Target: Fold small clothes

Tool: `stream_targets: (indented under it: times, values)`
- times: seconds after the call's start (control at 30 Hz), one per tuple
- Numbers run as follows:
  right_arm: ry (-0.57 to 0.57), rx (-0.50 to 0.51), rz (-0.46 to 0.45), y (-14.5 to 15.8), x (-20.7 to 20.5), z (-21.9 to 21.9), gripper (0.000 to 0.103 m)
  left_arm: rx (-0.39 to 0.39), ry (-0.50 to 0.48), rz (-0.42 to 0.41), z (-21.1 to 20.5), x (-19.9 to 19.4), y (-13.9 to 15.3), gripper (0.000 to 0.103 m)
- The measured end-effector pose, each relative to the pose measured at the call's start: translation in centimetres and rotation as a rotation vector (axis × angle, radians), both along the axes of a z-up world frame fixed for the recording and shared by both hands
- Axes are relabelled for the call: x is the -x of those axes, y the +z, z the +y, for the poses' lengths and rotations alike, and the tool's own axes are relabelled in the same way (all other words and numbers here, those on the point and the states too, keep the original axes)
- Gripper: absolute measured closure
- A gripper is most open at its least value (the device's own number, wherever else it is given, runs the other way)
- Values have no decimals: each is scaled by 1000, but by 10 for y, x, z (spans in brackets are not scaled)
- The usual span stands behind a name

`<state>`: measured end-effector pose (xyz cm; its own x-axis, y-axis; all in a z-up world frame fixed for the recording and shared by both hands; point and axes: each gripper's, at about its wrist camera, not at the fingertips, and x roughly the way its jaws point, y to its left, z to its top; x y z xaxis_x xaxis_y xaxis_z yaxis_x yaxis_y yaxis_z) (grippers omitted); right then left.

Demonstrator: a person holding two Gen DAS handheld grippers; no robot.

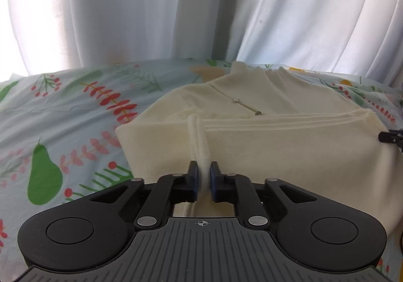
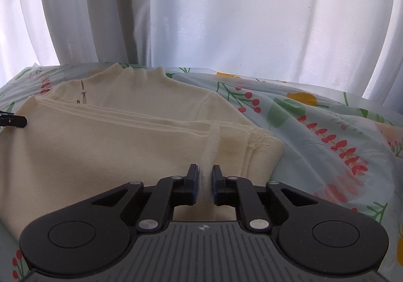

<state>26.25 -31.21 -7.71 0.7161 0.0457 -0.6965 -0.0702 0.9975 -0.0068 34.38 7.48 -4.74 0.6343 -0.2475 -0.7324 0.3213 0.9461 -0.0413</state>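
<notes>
A cream knit sweater (image 1: 277, 141) with a high collar lies on a floral bedsheet (image 1: 63, 110), its lower part folded up over the chest. My left gripper (image 1: 203, 168) is shut on a raised pinch of the sweater's folded layer near its left side. In the right wrist view the same sweater (image 2: 113, 146) fills the left and middle. My right gripper (image 2: 204, 171) is shut on a pinched ridge of the folded layer near its right edge. A small metal brooch (image 1: 248, 105) sits on the chest and also shows in the right wrist view (image 2: 82, 96).
White curtains (image 1: 201, 9) hang close behind the bed's far edge. The printed sheet (image 2: 327, 125) spreads to the right of the sweater. Each gripper's black tip shows at the edge of the other view: the right gripper's tip (image 1: 391, 136), the left gripper's tip (image 2: 12, 120).
</notes>
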Motion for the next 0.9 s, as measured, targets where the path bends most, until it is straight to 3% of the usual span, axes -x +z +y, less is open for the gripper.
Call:
stream_targets:
  times: [0.07,0.23,0.37,0.57,0.67,0.83,0.9]
  values:
    - [24,45,-18,6,1,7,96,-38,-9,-58,-4,4,16,94]
    - [17,81,-146,42,-10,10,96,41,15,-227,-6,-11,71,94]
    - [-83,137,-200,49,-49,6,96,-5,106,-292,-20,-57,72,93]
    - [-182,128,-150,25,-110,1,96,-87,169,-228,-45,-107,34,93]
    - [-184,154,-127,15,-119,4,96,-151,179,-226,-54,-112,18,93]
    - [-189,167,-99,2,-123,4,96,-149,212,-196,-53,-118,2,92]
    - [-190,168,-83,-3,-122,5,94,-157,207,-166,-49,-115,-3,84]
